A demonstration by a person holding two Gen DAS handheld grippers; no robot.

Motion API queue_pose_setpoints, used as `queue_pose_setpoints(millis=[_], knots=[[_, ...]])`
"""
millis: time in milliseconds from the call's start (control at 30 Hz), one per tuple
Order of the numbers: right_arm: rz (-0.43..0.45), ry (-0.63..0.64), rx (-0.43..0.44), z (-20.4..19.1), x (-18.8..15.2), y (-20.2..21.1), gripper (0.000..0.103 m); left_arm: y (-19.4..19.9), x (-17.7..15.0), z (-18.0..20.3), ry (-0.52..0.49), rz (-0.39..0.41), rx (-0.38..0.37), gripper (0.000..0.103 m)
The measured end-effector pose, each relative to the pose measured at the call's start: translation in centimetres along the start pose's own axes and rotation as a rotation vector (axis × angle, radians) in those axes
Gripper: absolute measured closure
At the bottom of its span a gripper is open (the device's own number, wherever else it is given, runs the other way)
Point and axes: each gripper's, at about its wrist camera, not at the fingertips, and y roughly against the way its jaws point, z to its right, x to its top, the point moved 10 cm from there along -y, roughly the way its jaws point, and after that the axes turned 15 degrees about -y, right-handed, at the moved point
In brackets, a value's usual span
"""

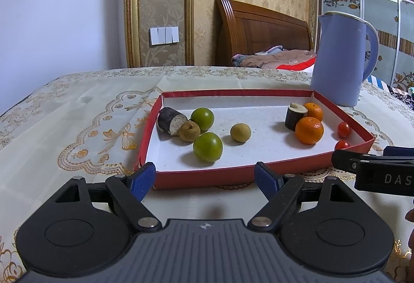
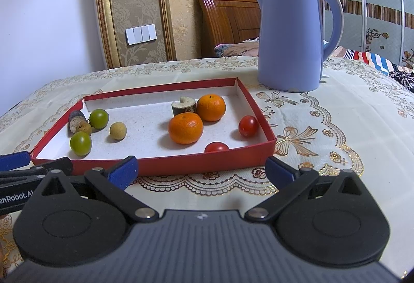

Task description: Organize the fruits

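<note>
Ten bits of fruit, all sitting inside the red tray (image 2: 207, 166), which lies on the worktop (image 2: 336, 127) just past both sets of jaws. Biggest thing out there is the blue kettle (image 2: 289, 37), beyond the tray and off to the right of the right gripper (image 2: 200, 170), probably just parked clear of the fruit. Both the right one and the left gripper (image 1: 204, 178) hover short of the tray's near wall with jaws spread wide and nothing between them. Ahead of the right jaws: two oranges (image 2: 185, 127) touching or nearly so, an upright cut cane stub (image 2: 184, 106) behind them, and two cherry tomatoes (image 2: 248, 125) near the right wall. Ahead of the left jaws: a dark cane piece (image 1: 170, 121) on its side, two green plums (image 1: 207, 146) and two tan longans (image 1: 240, 132), one a bit apart. Like mostly sits near like, though cane is at both ends, so it could be half sorted or just a loose scatter; can't tell which.
</note>
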Motion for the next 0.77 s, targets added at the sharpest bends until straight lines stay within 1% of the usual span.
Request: queue_pose_setpoints(millis=[200, 467, 633, 700, 767], knots=[[0.001, 0.001, 0.000, 0.0, 0.0, 0.0, 0.000, 0.2, 0.1, 0.2, -0.021, 0.011, 0.003, 0.020], [0.006, -0.005, 0.004, 0.0, 0.0, 0.3, 0.000, 0.5, 0.3, 0.3, 0.001, 0.018, -0.056, 0.020], [-0.034, -0.016, 0.025, 0.8, -0.9, 1.4, 0.000, 0.4, -0.3, 0.1, 0.030, -0.016, -0.080, 0.020], [-0.029, -0.006, 0.023, 1.2, -1.2, 2.1, 0.000, 0.7, -0.6, 0.2, 0.023, -0.019, -0.085, 0.020], [-0.056, 0.024, 0.022, 1.1, -1.9, 2.3, 0.000, 1.2, -0.8, 0.5, -0.003, -0.018, -0.073, 0.020]])
